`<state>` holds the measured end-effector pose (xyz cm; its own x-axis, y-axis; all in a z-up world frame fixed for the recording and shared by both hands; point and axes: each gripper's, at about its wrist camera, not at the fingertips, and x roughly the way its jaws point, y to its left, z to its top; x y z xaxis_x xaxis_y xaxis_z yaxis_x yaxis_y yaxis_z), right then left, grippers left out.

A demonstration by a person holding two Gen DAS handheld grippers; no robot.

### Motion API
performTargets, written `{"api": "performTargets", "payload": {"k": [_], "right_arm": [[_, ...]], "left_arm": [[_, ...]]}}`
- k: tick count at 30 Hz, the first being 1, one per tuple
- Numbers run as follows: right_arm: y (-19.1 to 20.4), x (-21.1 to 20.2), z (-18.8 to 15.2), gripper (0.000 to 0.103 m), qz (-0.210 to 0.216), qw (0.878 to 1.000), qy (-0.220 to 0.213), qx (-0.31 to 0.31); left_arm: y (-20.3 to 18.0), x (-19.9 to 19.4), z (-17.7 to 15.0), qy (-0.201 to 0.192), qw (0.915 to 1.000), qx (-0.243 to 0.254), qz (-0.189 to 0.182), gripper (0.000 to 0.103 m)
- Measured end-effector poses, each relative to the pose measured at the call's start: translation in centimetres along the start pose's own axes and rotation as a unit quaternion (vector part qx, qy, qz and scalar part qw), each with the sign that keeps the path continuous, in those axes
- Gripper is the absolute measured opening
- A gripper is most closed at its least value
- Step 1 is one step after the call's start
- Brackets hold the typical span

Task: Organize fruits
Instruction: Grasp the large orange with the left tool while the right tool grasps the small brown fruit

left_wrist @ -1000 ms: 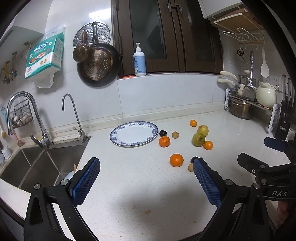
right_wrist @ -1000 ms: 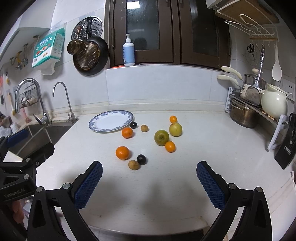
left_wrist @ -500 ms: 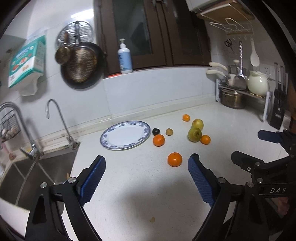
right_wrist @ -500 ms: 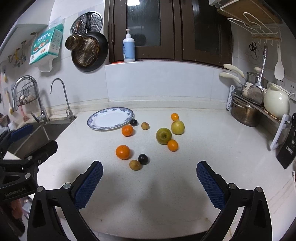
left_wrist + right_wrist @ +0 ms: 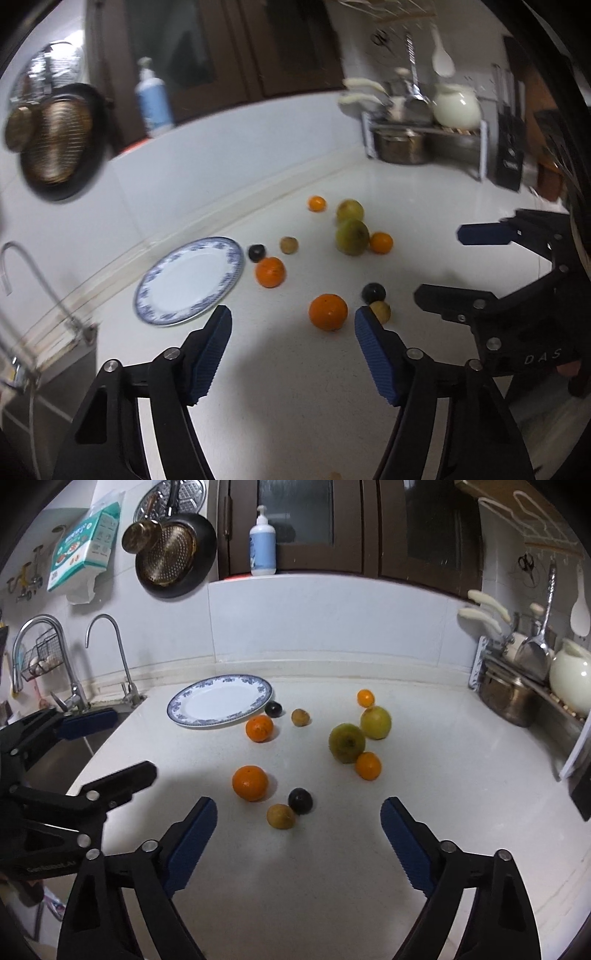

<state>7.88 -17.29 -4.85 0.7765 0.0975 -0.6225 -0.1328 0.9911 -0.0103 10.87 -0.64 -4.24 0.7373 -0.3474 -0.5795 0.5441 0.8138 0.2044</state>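
Several fruits lie loose on the white counter beside an empty blue-rimmed plate (image 5: 221,705), also in the left wrist view (image 5: 189,280). Nearest me are an orange (image 5: 250,783) (image 5: 328,312), a dark plum (image 5: 300,801) and a small brown fruit (image 5: 281,815). Further back lie another orange (image 5: 259,728), a green apple (image 5: 347,742), a yellow apple (image 5: 375,722) and small oranges. My left gripper (image 5: 293,354) is open and empty, just short of the near orange. My right gripper (image 5: 298,840) is open and empty, just short of the plum and brown fruit.
A sink with two taps (image 5: 110,653) lies at the left. A rack with a pot (image 5: 508,698) and a white jug (image 5: 569,679) stands at the right. Pans (image 5: 173,554) hang on the back wall. A knife block (image 5: 511,155) stands at the far right.
Both grippers have moved forward toward the fruits, and the left one has swung to the right. The fruits and plate have not moved. Both grippers stay open.
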Motion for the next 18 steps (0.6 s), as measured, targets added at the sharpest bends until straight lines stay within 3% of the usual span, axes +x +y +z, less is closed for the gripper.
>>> {"api": "performTargets", "payload": {"k": [10,18], "right_arm": [[0.3,5.6,-0.6,0.063,0.014,0.997,0.072,0.023],[0.5,8.0,-1.2,0.048,0.015,0.994,0.104,0.028]], "left_arm": [[0.7,5.8,0.0,0.036,0.9922,0.064,-0.101,0.056],[0.8,9.3,0.2,0.054,0.9824,0.094,-0.152,0.054]]}}
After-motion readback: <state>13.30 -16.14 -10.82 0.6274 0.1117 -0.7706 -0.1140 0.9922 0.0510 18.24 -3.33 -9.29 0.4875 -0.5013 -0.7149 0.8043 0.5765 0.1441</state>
